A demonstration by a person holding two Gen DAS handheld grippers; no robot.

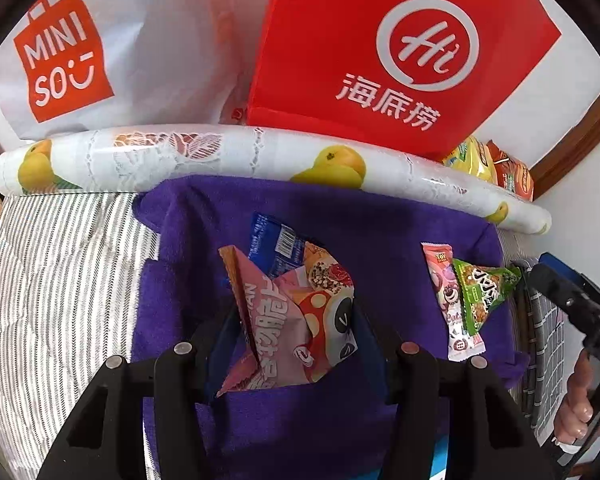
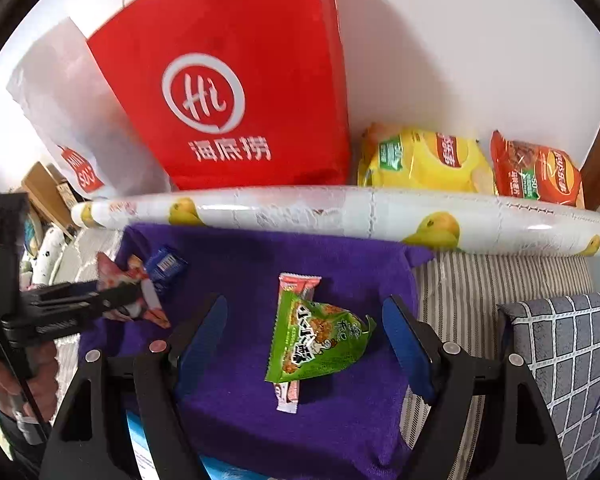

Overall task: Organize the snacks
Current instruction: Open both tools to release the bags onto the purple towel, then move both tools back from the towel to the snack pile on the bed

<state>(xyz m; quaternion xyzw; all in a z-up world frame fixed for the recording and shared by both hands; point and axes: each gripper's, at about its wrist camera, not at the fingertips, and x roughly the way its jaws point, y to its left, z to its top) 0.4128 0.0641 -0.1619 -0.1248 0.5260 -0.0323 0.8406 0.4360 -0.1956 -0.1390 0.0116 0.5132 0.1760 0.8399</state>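
My left gripper [image 1: 296,320] is shut on a pink snack packet [image 1: 268,332] and a mushroom-print packet [image 1: 328,308], held together just above the purple cloth [image 1: 380,224]. Behind them a blue packet [image 1: 274,240] lies on the cloth. To the right, a green packet [image 1: 486,292] rests on a pink strip packet [image 1: 440,280]. In the right wrist view my right gripper [image 2: 306,336] hangs open above that green packet [image 2: 316,340], and its pads touch nothing. The left gripper [image 2: 100,300] with its pink packet [image 2: 120,276] shows at the left.
A red bag [image 2: 228,80] and a white Miniso bag [image 1: 100,52] stand against the wall. A rolled fruit-print sheet [image 2: 340,212] lies along the cloth's far edge. Yellow [image 2: 424,160] and orange [image 2: 540,172] chip bags sit behind it. A checked cushion [image 2: 560,352] is on the right.
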